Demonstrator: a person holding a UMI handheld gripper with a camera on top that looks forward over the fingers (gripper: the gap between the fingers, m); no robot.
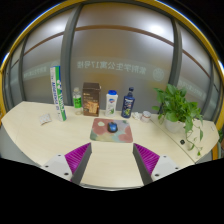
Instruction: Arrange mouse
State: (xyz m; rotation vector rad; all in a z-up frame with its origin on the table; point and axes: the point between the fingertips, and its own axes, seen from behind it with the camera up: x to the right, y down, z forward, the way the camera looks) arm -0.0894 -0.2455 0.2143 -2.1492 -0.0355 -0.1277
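Note:
A dark mouse lies on a colourful mouse mat on the pale table, well beyond my fingers. My gripper is open and empty, held above the table's near part. Its two fingers with magenta pads stand wide apart, with bare table between them. The mat and mouse lie straight ahead, in line with the gap between the fingers.
Behind the mat stand a tall green-white tube, a small bottle, a brown box, a blue bottle and a dark bottle. A potted plant stands at the right. A small white thing lies at the left.

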